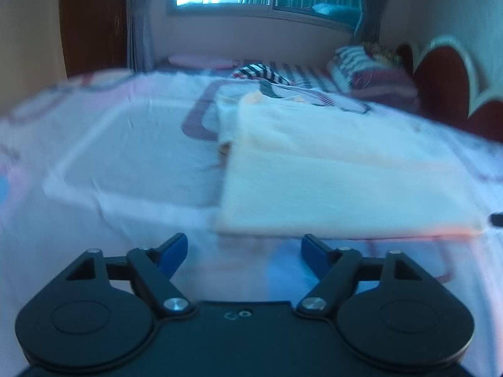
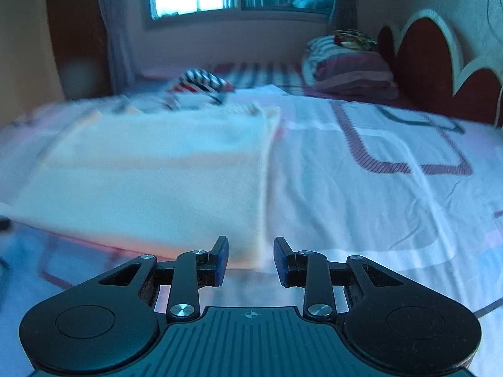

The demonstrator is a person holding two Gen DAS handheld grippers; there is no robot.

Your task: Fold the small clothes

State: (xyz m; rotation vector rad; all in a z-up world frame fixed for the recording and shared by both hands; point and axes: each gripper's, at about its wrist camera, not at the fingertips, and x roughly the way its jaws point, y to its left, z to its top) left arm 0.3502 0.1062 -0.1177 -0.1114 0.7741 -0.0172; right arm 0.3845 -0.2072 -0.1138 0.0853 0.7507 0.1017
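Motion blur softens the folded cream cloth [image 1: 330, 169]; its far layers stay unclear; the striped garment [image 2: 201, 83] behind smears beyond reading.

Both the left gripper [image 1: 244, 249] and right gripper [image 2: 251, 260] are black, silver-screwed, with blue-padded jaws.

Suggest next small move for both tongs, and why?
Probably lower both onto the cloth's near edge and pinch its corners. Left tongs and right tongs stand open and empty, just short of that edge; the cloth lies flat on the bed.
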